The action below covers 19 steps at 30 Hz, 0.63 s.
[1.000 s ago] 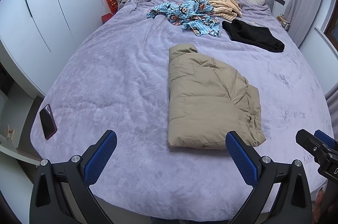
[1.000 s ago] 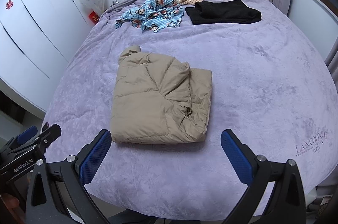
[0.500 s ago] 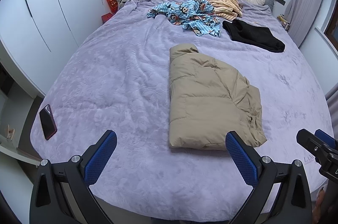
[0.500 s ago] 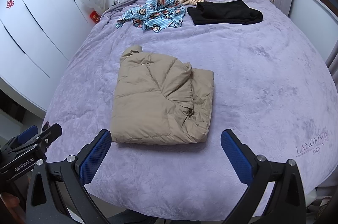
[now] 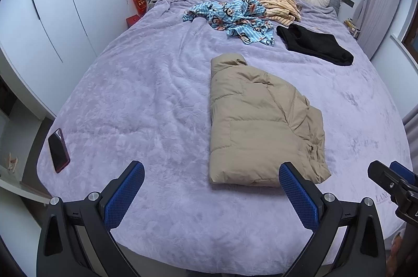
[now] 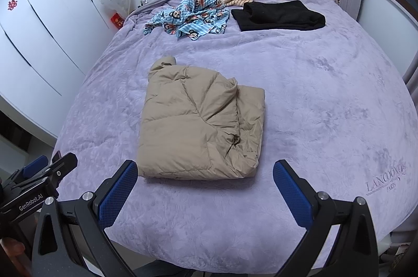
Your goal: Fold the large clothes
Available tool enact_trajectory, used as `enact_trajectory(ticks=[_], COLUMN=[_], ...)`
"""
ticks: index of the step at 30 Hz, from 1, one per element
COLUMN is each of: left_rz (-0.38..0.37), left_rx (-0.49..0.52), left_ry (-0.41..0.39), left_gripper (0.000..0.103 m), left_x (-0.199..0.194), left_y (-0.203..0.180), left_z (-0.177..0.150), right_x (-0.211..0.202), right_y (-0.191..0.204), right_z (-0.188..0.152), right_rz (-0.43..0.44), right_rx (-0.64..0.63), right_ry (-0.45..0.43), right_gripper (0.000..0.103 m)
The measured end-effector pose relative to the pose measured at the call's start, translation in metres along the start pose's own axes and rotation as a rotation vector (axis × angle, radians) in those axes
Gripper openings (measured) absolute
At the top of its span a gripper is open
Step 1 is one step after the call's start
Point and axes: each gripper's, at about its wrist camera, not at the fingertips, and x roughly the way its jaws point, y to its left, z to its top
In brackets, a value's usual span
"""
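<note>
Both tongs stay spread; jacket unmoved.

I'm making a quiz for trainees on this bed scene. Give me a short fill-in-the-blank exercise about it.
1. The folded tan puffer jacket lies on a ____ blanket.
2. Both the left gripper and the right gripper are ____, holding nothing.
3. The phone lies near the bed's ____ edge.
4. The folded garment beside the cartoon-print cloth is ____.

Missing words: purple; open; left; black
</note>
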Motion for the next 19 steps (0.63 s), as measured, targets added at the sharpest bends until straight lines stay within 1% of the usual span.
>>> enact_trajectory(ticks=[12, 19], left_rz=[-0.001, -0.001], left_rx=[-0.010, -0.005], left_ry=[0.007, -0.003], left_gripper=[0.103, 0.103], left_x=[0.0020, 0.0031], left_y=[-0.0002, -0.0036], left_z=[0.0013, 0.0022], right_x=[0.0007, 0.0045], right_y=[0.0017, 0.0006], right_z=[0.0002, -0.0008], right_rz=[-0.001, -0.001], right_rx=[0.001, 0.000], right_ry=[0.001, 0.011], right_gripper=[0.103, 0.103])
